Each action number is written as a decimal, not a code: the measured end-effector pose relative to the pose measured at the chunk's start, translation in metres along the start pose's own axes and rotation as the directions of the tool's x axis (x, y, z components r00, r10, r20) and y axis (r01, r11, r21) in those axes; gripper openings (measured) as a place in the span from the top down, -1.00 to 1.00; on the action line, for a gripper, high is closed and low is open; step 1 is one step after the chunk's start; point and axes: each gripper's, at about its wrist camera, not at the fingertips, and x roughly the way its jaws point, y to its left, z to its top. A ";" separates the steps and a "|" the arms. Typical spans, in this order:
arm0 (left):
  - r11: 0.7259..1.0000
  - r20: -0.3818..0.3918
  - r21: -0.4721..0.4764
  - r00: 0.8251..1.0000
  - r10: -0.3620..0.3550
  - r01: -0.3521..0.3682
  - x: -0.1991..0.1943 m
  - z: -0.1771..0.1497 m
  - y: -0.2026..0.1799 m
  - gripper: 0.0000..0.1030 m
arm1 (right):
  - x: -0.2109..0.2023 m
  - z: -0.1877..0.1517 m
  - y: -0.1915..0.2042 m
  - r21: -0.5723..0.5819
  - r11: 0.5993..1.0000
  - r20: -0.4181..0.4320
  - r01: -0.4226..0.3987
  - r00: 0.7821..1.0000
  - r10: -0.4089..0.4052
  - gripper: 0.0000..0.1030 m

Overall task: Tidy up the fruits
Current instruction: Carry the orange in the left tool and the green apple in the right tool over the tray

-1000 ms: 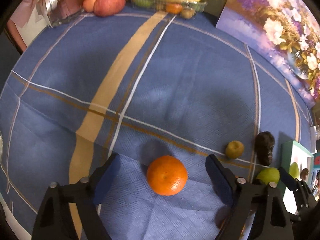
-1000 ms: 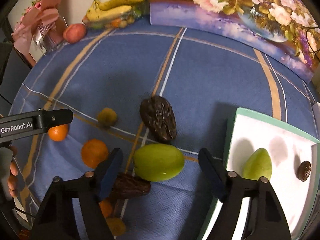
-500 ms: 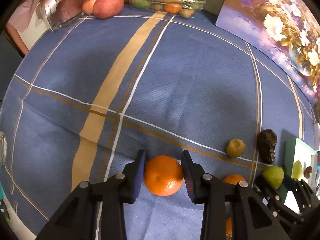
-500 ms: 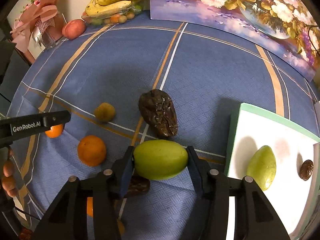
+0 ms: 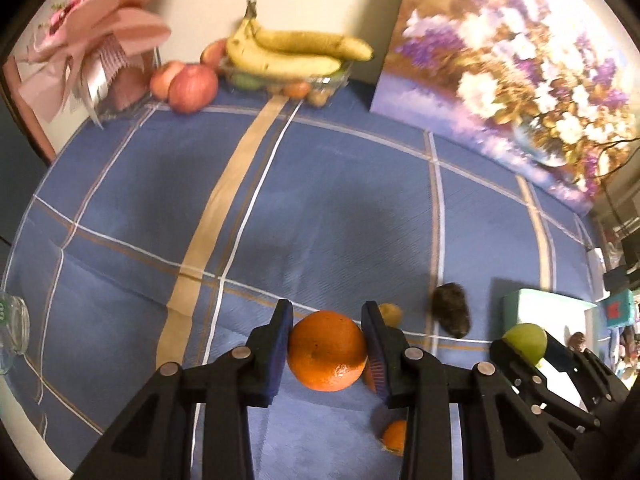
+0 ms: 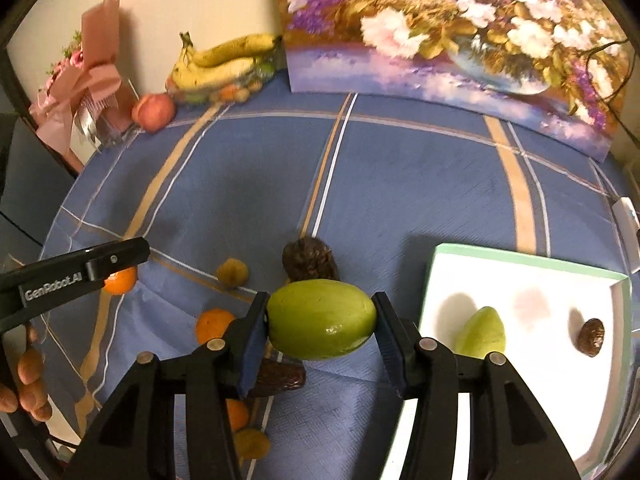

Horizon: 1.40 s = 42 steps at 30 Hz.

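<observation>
My left gripper [image 5: 326, 350] is shut on an orange [image 5: 327, 350] and holds it above the blue cloth. My right gripper [image 6: 321, 320] is shut on a green fruit [image 6: 321, 319], lifted above the cloth left of the white tray [image 6: 520, 272]. The tray holds another green fruit [image 6: 481, 333] and a small dark fruit [image 6: 591, 337]. On the cloth lie a dark wrinkled fruit [image 6: 309, 263], a small yellow-brown fruit [image 6: 232, 272], an orange [image 6: 212, 323] and a dark fruit [image 6: 280, 378] under the right fingers. The left gripper also shows in the right wrist view [image 6: 120, 268].
At the back stand a tray of bananas [image 5: 296, 54], apples [image 5: 192, 86], a pink bouquet [image 5: 96, 48] and a flower painting [image 6: 460, 28]. A glass [image 5: 12, 332] is at the left edge. More small fruits [image 6: 250, 442] lie near the front edge.
Both grippers went from open to shut on their fruits, then lifted them off the cloth; both views now tilt up toward the back wall.
</observation>
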 end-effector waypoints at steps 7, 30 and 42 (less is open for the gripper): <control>0.999 0.042 0.023 0.998 -0.037 0.036 -0.024 -0.005 -0.013 0.26 | -0.023 0.000 -0.007 0.012 1.000 0.040 0.007 0.999 -0.008 -0.02; 0.975 0.014 0.199 0.995 -0.104 0.099 -0.028 -0.029 -0.101 0.27 | -0.048 -0.016 -0.085 0.169 0.980 0.007 0.105 0.994 -0.108 -0.02; 0.930 -0.044 0.344 0.992 -0.119 0.127 -0.018 -0.061 -0.169 0.27 | -0.067 -0.035 -0.149 0.286 0.941 -0.010 0.179 0.983 -0.184 -0.02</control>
